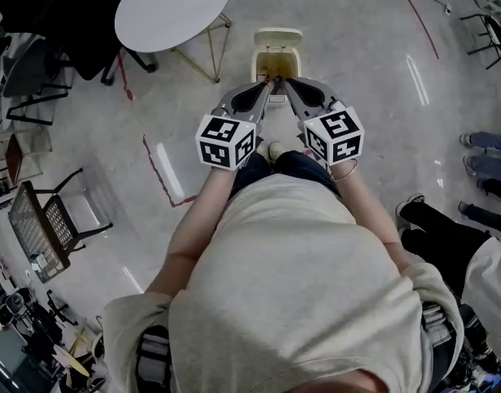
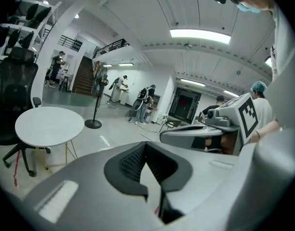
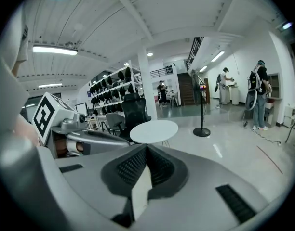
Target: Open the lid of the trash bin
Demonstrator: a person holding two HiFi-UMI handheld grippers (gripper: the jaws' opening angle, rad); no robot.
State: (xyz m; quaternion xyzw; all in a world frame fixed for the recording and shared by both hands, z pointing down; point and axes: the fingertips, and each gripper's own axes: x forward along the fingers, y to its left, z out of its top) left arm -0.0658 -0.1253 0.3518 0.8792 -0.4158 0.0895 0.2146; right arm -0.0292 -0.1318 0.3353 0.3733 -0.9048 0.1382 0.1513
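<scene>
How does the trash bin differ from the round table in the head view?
The trash bin is boxy and cream; the round table has a flat white circular top. The trash bin sits low with its lid apparently raised; the round table stands on thin legs. The trash bin is straight ahead; the round table is off to the left. Both stand on the grey floor.

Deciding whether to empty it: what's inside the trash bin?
Only a yellowish-brown inside of the trash bin shows; no items discernible. Left claw and right claw cover its near edge.
</scene>
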